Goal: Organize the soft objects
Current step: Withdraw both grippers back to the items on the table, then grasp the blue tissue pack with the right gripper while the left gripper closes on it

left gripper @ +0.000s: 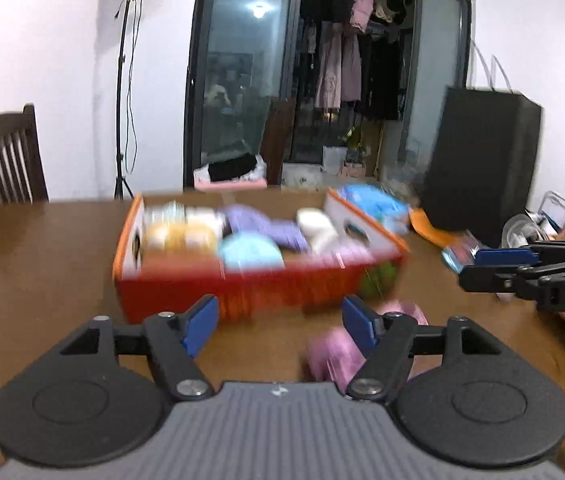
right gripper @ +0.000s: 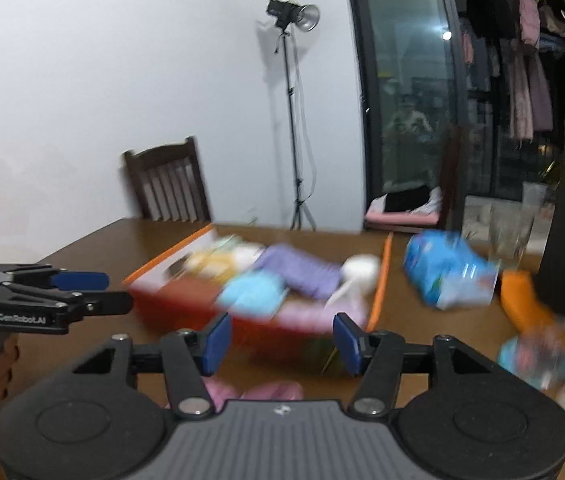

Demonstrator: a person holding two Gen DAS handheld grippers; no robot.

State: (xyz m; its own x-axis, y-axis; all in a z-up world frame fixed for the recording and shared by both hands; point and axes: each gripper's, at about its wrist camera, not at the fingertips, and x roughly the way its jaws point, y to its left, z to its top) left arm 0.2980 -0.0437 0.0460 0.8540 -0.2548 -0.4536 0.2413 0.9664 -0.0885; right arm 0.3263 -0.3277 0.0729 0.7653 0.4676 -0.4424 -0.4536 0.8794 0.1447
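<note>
An orange cardboard box (left gripper: 242, 292) sits on the brown table (left gripper: 42, 264), filled with soft items: purple cloth (left gripper: 266, 226), a light blue ball (left gripper: 250, 250), yellow and white pieces. It also shows in the right wrist view (right gripper: 186, 292). A pink soft item (left gripper: 334, 354) lies on the table near the box, under my left gripper's right finger. My left gripper (left gripper: 280, 326) is open and empty above the table in front of the box. My right gripper (right gripper: 278, 344) is open and empty; the pink item (right gripper: 270, 392) lies just below it. A green item (left gripper: 380, 276) sits at the box's corner.
A blue packet (right gripper: 448, 276), an orange object (right gripper: 522, 300) and a black bag (left gripper: 482, 168) stand at the right. A wooden chair (left gripper: 6, 160) and a light stand (left gripper: 126, 92) are behind the table. Both views are motion-blurred.
</note>
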